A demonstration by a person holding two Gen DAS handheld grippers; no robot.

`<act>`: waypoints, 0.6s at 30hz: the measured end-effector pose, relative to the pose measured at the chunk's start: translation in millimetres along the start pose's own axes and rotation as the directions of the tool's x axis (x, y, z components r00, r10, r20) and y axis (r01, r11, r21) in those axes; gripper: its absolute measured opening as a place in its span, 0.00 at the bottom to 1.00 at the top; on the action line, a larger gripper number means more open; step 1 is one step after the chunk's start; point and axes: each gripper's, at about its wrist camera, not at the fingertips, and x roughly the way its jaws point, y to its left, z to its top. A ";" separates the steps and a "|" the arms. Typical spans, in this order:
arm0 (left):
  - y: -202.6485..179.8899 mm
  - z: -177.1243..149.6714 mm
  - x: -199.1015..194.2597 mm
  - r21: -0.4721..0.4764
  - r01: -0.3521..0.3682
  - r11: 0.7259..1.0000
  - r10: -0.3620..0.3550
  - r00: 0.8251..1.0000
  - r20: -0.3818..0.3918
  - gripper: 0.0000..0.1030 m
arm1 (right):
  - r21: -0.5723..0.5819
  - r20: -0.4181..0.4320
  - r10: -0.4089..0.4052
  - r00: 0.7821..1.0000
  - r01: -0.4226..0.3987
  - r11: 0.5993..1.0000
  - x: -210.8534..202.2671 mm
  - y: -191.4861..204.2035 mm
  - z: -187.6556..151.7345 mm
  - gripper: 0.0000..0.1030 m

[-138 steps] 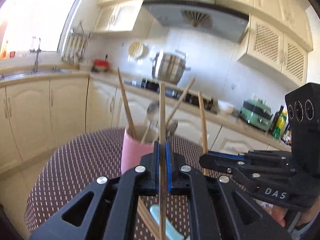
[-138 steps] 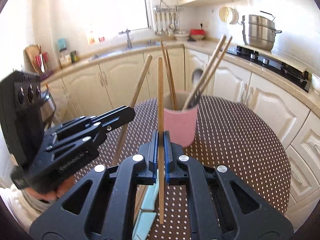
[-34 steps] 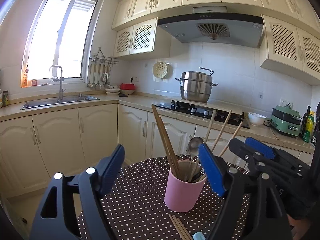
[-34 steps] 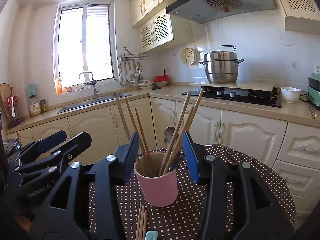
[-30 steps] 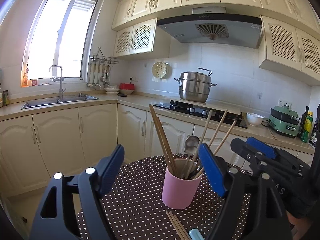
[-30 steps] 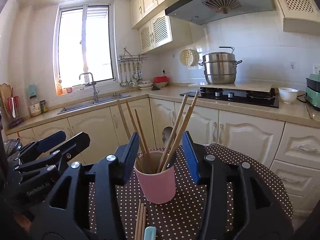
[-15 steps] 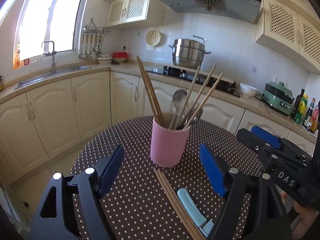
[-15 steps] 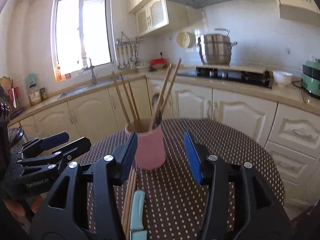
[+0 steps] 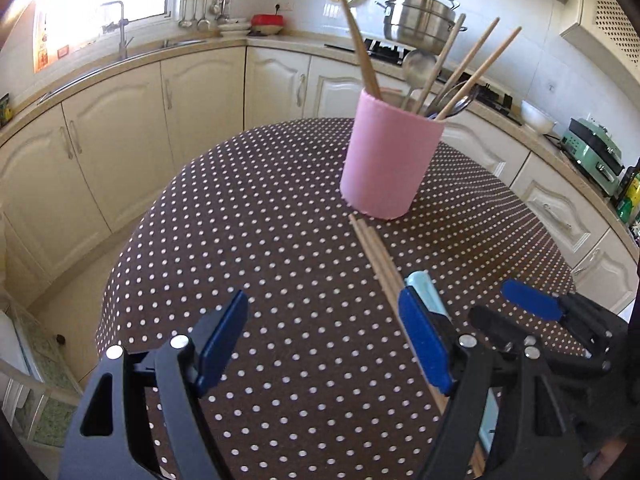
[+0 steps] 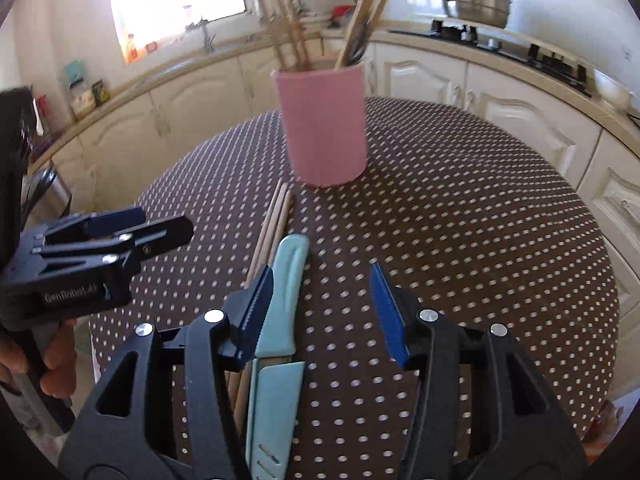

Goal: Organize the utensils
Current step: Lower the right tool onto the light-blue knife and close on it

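Observation:
A pink cup (image 9: pixel 390 156) (image 10: pixel 324 126) stands on the dotted table (image 9: pixel 260 240) and holds several chopsticks and metal spoons (image 9: pixel 420 68). Loose wooden chopsticks (image 9: pixel 378 256) (image 10: pixel 274 216) lie on the cloth in front of it. A light blue sheathed knife (image 10: pixel 280 320) (image 9: pixel 424 288) lies beside them. My left gripper (image 9: pixel 324 344) is open and empty, low over the table left of the chopsticks. My right gripper (image 10: pixel 320 312) is open and empty, its left finger against the knife handle.
The round table (image 10: pixel 480 220) has a brown cloth with white dots. Cream cabinets (image 9: pixel 120 128) and a counter with a sink and stove ring the room. A steel pot (image 9: pixel 420 20) sits on the stove.
Both grippers have dropped and tilted down toward the table, closer to the loose chopsticks and knife. Earlier each gripper held a chopstick; now both are open and empty.

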 end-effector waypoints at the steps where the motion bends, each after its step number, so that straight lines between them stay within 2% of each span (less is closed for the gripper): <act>1: 1.3 -2.1 0.7 0.000 -0.002 1.000 0.002 1.000 -0.005 0.74 | -0.014 -0.012 0.001 1.000 -0.001 1.000 3.6 2.8 -0.9 0.49; 6: 2.5 -5.9 6.9 0.016 -0.007 1.000 0.008 0.999 -0.042 0.74 | -0.065 -0.080 -0.024 0.997 0.019 0.998 20.2 12.1 -9.1 0.49; 8: -0.8 -7.7 11.5 0.031 -0.005 1.000 0.007 0.998 -0.055 0.74 | -0.059 -0.085 -0.018 0.996 0.013 0.998 21.0 9.2 -9.6 0.49; 10: -4.9 -9.8 16.7 0.043 -0.001 0.999 0.004 0.997 -0.073 0.74 | -0.080 -0.091 -0.052 0.995 0.045 0.996 20.7 7.3 -10.7 0.49; 15: -23.7 -15.4 32.9 0.105 0.011 0.994 0.002 0.993 -0.121 0.74 | -0.078 -0.109 -0.071 0.992 0.063 0.995 17.0 -7.0 -13.2 0.49; 18: -32.3 -16.9 40.2 0.150 -0.016 0.989 0.034 0.992 -0.122 0.74 | -0.055 -0.118 -0.053 0.992 0.047 0.997 13.3 -17.7 -14.1 0.49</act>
